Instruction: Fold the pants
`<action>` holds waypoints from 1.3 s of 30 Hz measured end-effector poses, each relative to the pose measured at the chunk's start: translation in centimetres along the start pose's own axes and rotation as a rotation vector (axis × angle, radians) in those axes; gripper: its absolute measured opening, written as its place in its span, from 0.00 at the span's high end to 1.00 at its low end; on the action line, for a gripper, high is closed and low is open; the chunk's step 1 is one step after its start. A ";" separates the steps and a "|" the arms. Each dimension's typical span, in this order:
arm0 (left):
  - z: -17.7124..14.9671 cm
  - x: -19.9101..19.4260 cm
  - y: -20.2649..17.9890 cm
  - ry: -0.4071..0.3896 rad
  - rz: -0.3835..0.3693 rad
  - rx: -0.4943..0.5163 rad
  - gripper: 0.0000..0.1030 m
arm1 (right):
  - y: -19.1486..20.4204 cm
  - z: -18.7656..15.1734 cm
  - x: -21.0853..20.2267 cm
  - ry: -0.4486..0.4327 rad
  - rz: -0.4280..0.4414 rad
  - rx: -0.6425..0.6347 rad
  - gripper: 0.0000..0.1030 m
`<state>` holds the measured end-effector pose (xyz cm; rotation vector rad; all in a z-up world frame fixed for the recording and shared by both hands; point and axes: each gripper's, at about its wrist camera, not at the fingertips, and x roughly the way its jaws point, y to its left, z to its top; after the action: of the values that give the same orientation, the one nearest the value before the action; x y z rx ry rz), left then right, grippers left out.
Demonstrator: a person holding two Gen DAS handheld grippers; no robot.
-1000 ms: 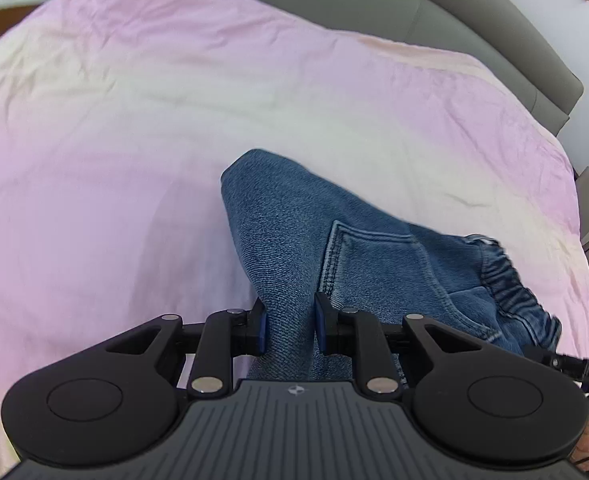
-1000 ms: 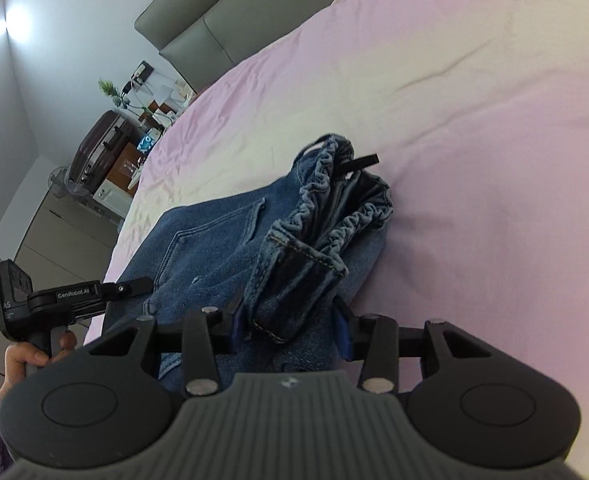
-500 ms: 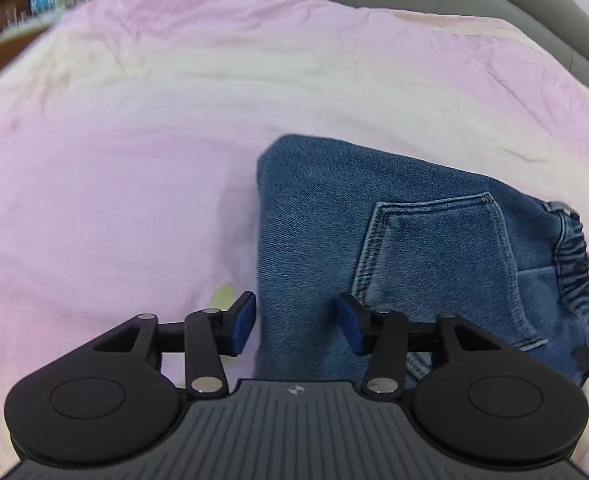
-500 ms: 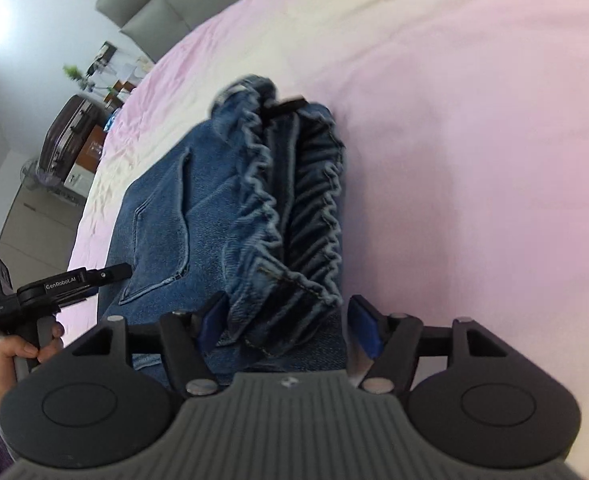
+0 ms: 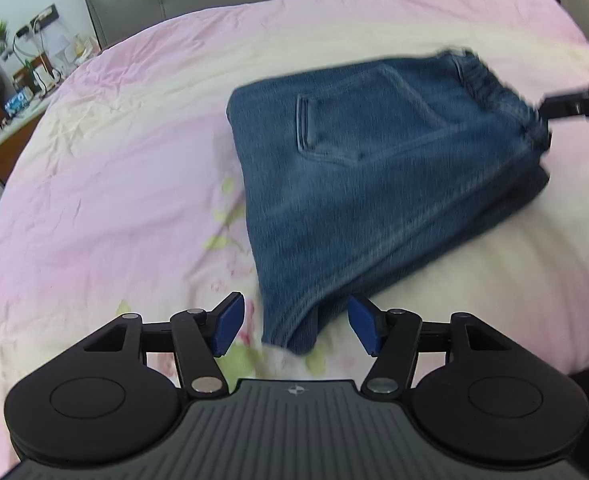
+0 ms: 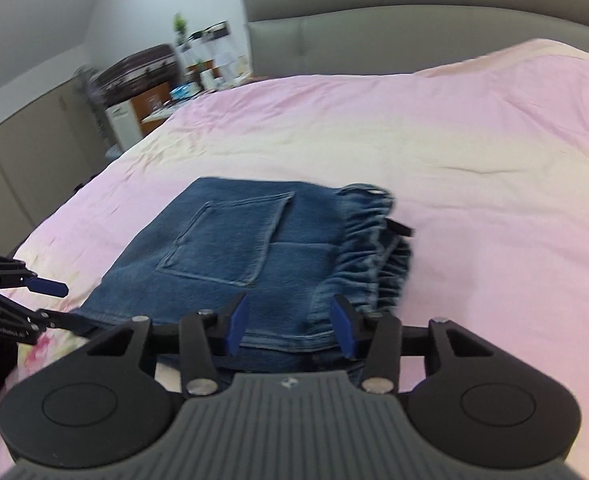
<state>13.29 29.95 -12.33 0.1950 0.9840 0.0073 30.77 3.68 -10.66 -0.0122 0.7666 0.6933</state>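
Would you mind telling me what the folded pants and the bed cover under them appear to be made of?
The pants look like blue denim: matte, with a visible twill grain, pale stitched seams around a patch pocket and a gathered elastic waistband. The bed cover looks like thin woven fabric, probably cotton, matte pink fading to cream, with fine creases and a faint floral print near the left gripper.

I see both fisheye views evenly and softly lit, bright, with no hard glare. Motion blur smears the pants (image 5: pixel 374 184) and the bedsheet (image 5: pixel 114 184) in the left wrist view; in the right wrist view the furniture (image 6: pixel 142 80) at the left edge is soft. The pants cast a faint shadow along their near edge. Straight lines bow toward the rims, and the corners darken. The sheet's pale centre nearly washes out.
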 end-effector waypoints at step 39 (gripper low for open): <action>1.7 -2.1 2.2 -0.023 0.119 -0.144 0.90 | -0.2 -0.2 2.9 0.070 -0.013 -0.128 0.72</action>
<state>13.71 31.66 -9.34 0.1211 0.9437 0.1842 32.24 5.14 -12.75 -0.1582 0.7879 0.7314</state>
